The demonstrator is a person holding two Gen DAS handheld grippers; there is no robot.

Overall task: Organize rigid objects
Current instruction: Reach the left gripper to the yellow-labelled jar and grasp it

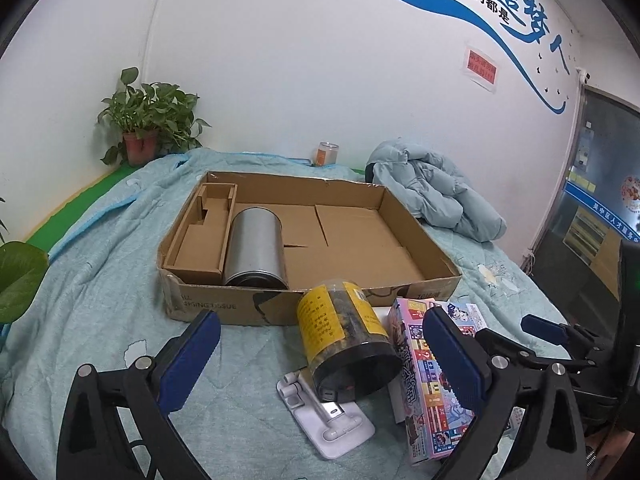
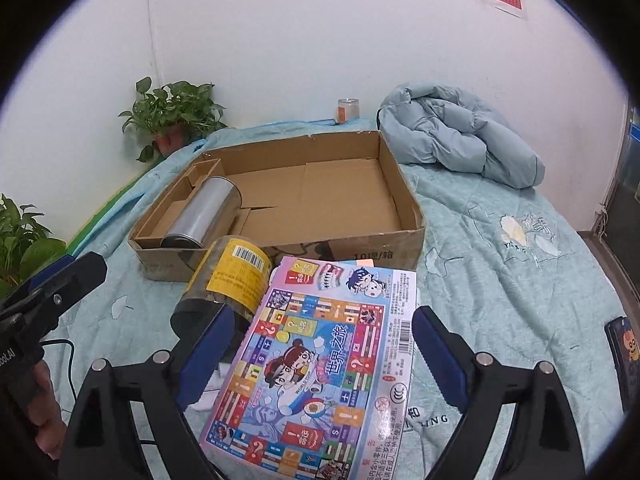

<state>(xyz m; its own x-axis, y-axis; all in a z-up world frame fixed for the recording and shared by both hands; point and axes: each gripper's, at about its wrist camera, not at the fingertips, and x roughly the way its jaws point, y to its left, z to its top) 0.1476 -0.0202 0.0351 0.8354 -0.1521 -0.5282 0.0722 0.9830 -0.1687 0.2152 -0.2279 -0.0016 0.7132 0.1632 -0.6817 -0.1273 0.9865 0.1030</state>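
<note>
A shallow cardboard box (image 1: 400, 292) (image 2: 412, 208) lies on the bed with a silver can (image 1: 256, 248) (image 2: 204, 216) lying in its left part. In front of it lie a yellow-labelled jar (image 1: 344, 340) (image 2: 232, 276) on its side, a white plastic bracket (image 1: 324, 416) under it, and a colourful game box (image 1: 428, 376) (image 2: 320, 364). My left gripper (image 1: 328, 360) is open, its fingers either side of the jar. My right gripper (image 2: 324, 360) is open, straddling the game box.
A light blue jacket (image 1: 432, 192) (image 2: 456, 140) is bundled right of the box. A small glass jar (image 1: 328, 154) and a potted plant (image 1: 148, 128) stand by the wall. A phone (image 2: 622, 352) lies at the bed's right edge.
</note>
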